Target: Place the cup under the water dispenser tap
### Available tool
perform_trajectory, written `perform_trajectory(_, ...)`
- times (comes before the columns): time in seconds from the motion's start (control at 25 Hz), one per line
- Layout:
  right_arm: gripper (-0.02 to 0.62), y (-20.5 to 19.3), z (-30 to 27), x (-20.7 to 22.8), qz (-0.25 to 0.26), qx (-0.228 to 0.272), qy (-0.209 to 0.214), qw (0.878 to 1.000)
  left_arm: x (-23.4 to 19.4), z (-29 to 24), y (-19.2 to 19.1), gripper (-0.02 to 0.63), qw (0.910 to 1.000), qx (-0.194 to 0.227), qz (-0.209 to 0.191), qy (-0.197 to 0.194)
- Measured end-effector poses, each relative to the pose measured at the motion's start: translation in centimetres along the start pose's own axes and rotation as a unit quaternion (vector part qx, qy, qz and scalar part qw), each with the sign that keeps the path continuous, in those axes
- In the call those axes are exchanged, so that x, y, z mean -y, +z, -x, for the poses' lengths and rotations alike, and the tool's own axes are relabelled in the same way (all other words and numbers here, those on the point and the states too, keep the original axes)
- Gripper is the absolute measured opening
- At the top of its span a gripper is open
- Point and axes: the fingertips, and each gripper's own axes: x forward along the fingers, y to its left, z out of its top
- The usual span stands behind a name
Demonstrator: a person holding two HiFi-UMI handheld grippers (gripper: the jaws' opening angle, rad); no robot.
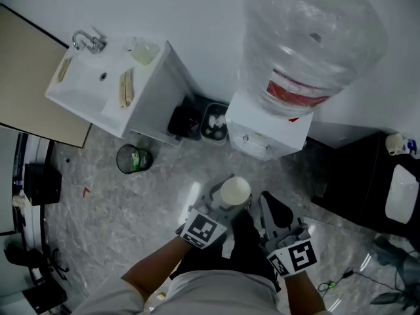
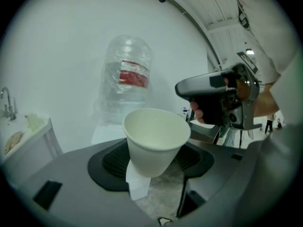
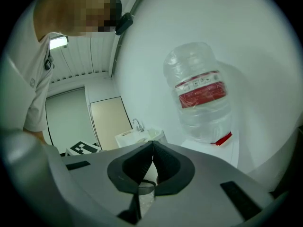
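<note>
A white paper cup (image 2: 156, 138) stands upright between the pads of my left gripper (image 2: 154, 160), which is shut on its sides. From the head view the cup (image 1: 235, 191) shows at the tip of the left gripper (image 1: 226, 205), in front of the white water dispenser (image 1: 269, 133) with its big clear bottle (image 1: 308, 41). The dispenser's bottle (image 2: 127, 77) is ahead in the left gripper view. My right gripper (image 3: 151, 167) is shut with nothing in it, beside the left one (image 1: 275, 218). The bottle (image 3: 201, 96) is ahead of it too.
A white sink cabinet (image 1: 108, 87) stands left of the dispenser, with a black bin (image 1: 134, 159) on the marbled floor and dark things (image 1: 197, 120) between cabinet and dispenser. A black table (image 1: 367, 176) is at the right.
</note>
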Motion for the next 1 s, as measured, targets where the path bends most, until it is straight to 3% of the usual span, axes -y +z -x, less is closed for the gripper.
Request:
perform_trajectory(0.16,0.017,-3.1,-1.6,1.8,-0.004,-0.008,-0.003,1.000,-2.2,-3.6,-5.3,0.290,0.9999,-0.012,-0.003,-0.001)
perform_trajectory(0.48,0.017,-13.5,-6.6,6.3,-0.014,-0.009,-0.033,0.999,-5.6,-10.8,-18.0,0.290,0.9991,-0.038,-0.009,-0.018)
perform_trajectory(0.76,0.017,-19.8,-10.2,8.4,-0.009,-0.023,-0.022,0.999,-9.2,-17.6,-29.4,0.290,0.9982,-0.054,-0.009,-0.024)
perform_trajectory(1.0,0.017,-22.3,-11.1,9.6,-0.002,-0.038,-0.015,0.999,-11.3,-22.3,-34.4,0.290,0.9983,-0.057,-0.006,-0.012)
